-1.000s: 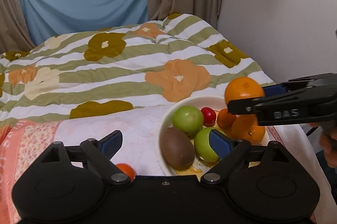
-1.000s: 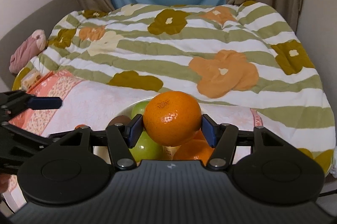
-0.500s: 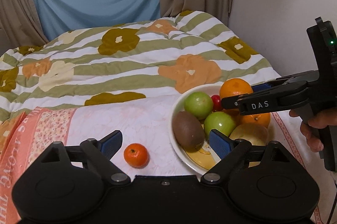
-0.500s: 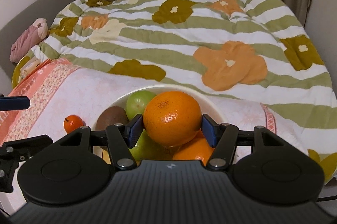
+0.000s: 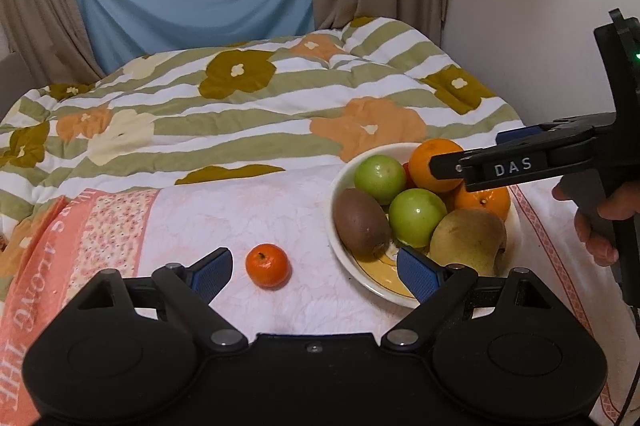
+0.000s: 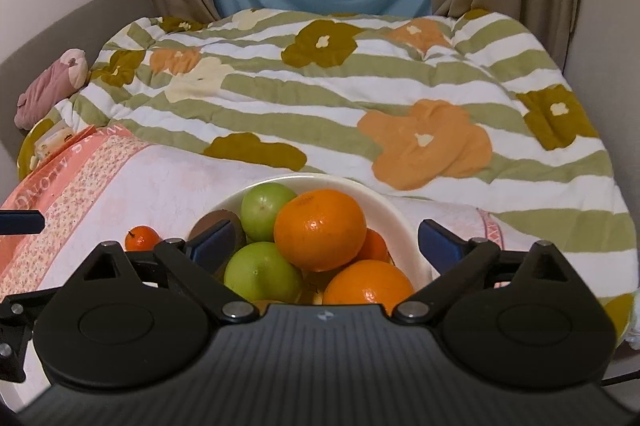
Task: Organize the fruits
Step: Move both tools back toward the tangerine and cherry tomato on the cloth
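A white bowl (image 5: 340,182) on the pink cloth holds two green apples (image 5: 379,173), a kiwi (image 5: 361,222), a pear (image 5: 468,240) and oranges. The big orange (image 6: 320,230) rests on top of the pile, also seen in the left wrist view (image 5: 430,162). My right gripper (image 6: 326,242) is open, its jaws wide on either side of that orange without touching it. A small tangerine (image 5: 267,265) lies on the cloth left of the bowl. My left gripper (image 5: 314,272) is open and empty, just behind the tangerine.
The pink flowered cloth (image 5: 120,218) covers the near end of the bed. A striped floral quilt (image 5: 248,114) lies beyond. A wall (image 5: 540,6) stands close on the right. A pink soft toy (image 6: 52,86) lies at the far left.
My right gripper lowered the big orange onto the fruit in the bowl and opened, letting it go. My left gripper pulled back, bringing the tangerine into view.
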{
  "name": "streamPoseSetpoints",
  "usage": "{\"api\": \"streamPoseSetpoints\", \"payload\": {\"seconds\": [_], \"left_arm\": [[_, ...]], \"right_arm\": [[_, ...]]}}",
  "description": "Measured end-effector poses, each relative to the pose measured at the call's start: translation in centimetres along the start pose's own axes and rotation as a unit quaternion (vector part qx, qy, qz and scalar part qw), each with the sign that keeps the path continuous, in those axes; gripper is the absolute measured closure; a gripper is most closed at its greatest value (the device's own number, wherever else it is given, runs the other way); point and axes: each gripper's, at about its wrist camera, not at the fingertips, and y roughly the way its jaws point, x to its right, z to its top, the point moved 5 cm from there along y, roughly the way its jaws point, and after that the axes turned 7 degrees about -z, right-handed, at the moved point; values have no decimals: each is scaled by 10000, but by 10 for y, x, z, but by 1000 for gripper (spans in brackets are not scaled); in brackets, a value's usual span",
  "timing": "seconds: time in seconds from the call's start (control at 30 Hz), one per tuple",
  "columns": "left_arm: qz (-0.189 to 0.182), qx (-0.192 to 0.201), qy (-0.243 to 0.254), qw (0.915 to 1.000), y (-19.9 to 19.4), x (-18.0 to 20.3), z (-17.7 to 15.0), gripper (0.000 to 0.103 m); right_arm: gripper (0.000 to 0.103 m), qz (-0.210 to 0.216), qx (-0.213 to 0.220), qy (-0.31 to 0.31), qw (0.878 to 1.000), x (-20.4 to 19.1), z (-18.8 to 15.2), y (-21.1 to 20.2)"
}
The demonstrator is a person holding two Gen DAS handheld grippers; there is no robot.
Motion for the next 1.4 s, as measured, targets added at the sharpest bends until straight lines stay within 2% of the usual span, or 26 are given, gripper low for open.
{"api": "streamPoseSetpoints", "payload": {"seconds": [0.2,0.37,0.67,0.83,1.1,1.4], "left_arm": [[189,235,-57,9995,-41,-8,-7,11],[188,367,-54,9991,-69,-22,-14,11],[-120,681,179,9974,-117,-52,-14,11],[-292,768,362,9960,-126,-75,-9,11],[-625,691,660,9935,-109,-116,0,11],[-1424,96,1259,9817,-37,-135,6,11]], "right_arm": [[0,-126,182,-65,9997,-9,5,-34],[0,-257,302,28,9992,-22,8,-68],[0,-518,497,241,9971,-65,9,-131],[0,-617,556,433,9956,-92,10,-147],[0,-831,376,507,9945,-139,-4,-138],[0,-1070,-172,519,9928,-183,-33,-96]]}}
